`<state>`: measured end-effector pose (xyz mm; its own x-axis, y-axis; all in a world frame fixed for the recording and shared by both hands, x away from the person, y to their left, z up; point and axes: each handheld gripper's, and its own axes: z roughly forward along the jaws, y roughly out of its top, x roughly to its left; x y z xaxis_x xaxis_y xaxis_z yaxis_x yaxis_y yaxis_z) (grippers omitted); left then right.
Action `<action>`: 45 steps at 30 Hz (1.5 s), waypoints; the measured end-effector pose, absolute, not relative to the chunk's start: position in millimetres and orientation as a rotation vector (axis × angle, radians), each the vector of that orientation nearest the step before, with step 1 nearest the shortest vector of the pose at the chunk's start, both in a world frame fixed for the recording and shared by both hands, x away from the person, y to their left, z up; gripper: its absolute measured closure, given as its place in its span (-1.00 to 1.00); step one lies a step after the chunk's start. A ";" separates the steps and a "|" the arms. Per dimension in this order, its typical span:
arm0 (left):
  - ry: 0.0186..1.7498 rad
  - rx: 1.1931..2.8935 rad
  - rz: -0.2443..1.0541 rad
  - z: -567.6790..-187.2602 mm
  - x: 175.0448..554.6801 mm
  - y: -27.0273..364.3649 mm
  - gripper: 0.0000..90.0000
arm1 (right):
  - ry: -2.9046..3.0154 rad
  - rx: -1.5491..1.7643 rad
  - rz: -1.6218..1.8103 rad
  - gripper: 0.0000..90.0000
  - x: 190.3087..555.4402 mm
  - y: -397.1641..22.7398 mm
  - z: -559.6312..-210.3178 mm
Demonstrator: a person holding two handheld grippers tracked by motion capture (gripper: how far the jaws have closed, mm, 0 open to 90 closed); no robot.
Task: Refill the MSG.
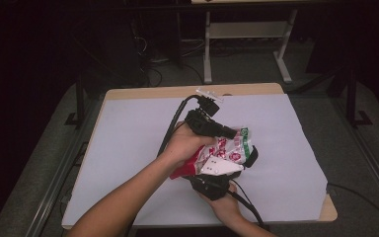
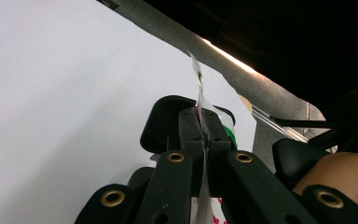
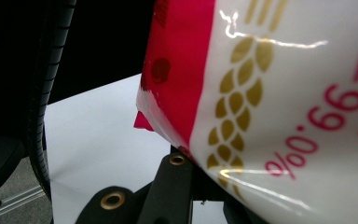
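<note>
- Bag status: red-and-white printed plastic packet, held up off the white table cover near mid-table, between both tools.
- Left gripper: jaws clamped tight on a thin top edge of the packet; the film stands edge-on between the pads in the left gripper view, with a green-printed strip just beyond them.
- Right gripper: sits low and near the person, under the bag. Its own view has the glossy packet face pressed right over the jaw tips, so the contact itself is hidden. Jaws read as fully closed, most likely pinching the bag's lower part.
- Risk 1: slip. Film is glossy and the left bite is only on a narrow edge strip; any pull apart could let it slide out of the pads.
- Risk 2: uncontrolled tear. If the two grips pull apart, the seal could rip crooked, or pop suddenly and spill the contents on the cover.
- Risk 3: crushed contents. Right jaws closed hard on a filled packet could damage what's inside.
- Risk 4: snagging. Cables trail close by the bag and the forearm; one could drag on a hand move.
</note>
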<state>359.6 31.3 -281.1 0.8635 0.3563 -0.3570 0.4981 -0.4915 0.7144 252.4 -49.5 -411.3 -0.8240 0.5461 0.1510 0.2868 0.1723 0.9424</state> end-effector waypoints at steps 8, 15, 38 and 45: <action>0.617 2.138 -0.208 -282.0 360.0 30.8 1.00 | 2.226 0.806 1.707 1.00 252.5 -49.3 -411.4; 0.618 2.139 -0.207 -282.5 359.8 30.0 1.00 | 2.227 0.805 1.706 1.00 252.2 -49.2 -411.4; 0.625 2.140 -0.204 -283.7 360.3 27.6 1.00 | 2.227 0.806 1.708 1.00 252.5 -49.2 -411.7; 0.623 2.143 -0.203 -284.0 360.1 26.9 1.00 | 2.229 0.803 1.709 1.00 252.0 -48.8 -411.5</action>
